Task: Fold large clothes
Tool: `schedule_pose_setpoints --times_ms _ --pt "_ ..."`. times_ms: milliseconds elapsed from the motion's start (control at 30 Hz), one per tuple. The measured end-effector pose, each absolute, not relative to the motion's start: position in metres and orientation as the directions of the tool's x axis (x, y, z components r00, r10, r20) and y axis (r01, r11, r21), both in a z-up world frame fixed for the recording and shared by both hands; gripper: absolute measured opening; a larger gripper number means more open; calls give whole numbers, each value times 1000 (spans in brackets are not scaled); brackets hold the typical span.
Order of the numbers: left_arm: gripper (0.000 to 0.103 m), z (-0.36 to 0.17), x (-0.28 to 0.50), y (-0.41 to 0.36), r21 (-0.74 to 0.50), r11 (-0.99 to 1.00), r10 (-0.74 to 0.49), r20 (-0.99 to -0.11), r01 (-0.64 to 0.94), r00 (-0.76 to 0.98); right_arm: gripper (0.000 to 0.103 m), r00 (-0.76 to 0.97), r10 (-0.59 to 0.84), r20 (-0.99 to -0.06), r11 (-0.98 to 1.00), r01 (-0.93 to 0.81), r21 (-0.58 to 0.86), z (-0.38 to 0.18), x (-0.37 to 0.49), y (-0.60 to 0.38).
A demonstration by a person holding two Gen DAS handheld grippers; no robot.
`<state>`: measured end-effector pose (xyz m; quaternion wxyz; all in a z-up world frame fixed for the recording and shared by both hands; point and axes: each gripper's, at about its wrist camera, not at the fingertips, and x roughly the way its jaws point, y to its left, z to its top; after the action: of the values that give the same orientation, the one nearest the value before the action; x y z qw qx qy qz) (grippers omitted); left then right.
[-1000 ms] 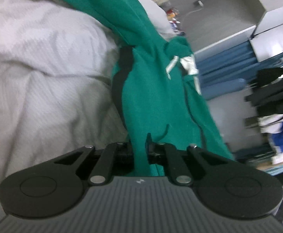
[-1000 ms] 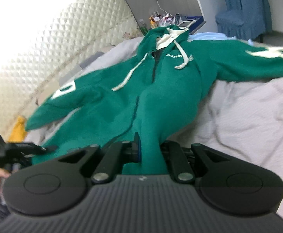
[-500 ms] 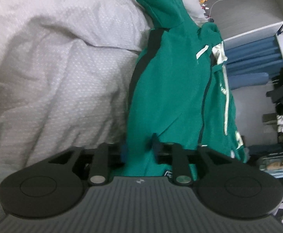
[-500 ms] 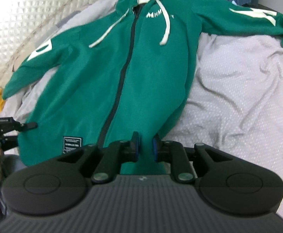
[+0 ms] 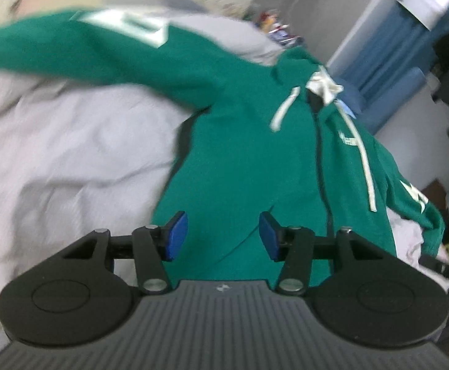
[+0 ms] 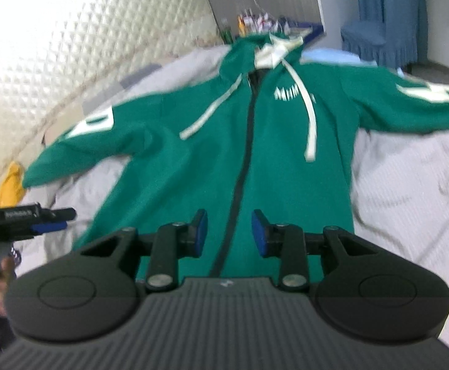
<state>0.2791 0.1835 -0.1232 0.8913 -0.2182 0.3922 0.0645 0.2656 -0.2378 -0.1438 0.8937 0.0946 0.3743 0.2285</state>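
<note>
Hoodie [image 6: 286,160], one green zip-up, lay spread face-up on the grey bedsheet [image 6: 409,185], two sleeves outstretched; left gripper [image 5: 223,236] and right gripper [image 6: 229,232] were both opening, pinching nothing.

The green hoodie [image 6: 286,160] is soft matt fleece cloth. The grey bedsheet [image 6: 409,191] is wrinkled cloth with fine texture. The cream headboard [image 6: 85,46] looks quilted and slightly glossy.

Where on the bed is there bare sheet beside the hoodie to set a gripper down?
Bare grey sheet lies right of the green hoodie, below its outstretched sleeve. A narrower patch sits under the other sleeve, crowded by the left gripper.
</note>
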Motion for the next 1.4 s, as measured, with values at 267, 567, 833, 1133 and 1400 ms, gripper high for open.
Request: schedule_pose_setpoints --times_ms 267,567,833,1133,1400 --pt "57 -119 344 130 -267 951 -67 -670 -156 740 35 671 445 -593 894 -294 337 -167 297 -224" --pt "57 -172 407 114 -166 981 -28 -644 -104 764 35 720 383 -579 923 -314 220 -202 325 -212" --pt "57 -214 438 128 -112 987 15 -660 -118 751 34 709 391 -588 920 -329 215 -227 351 -196" --pt "58 -256 465 130 -77 990 24 -727 -116 686 33 621 331 -710 942 -265 207 -274 379 -190" --pt "60 -248 461 141 -164 980 -43 -722 -111 690 33 666 292 -686 952 -270 144 -263 371 -185"
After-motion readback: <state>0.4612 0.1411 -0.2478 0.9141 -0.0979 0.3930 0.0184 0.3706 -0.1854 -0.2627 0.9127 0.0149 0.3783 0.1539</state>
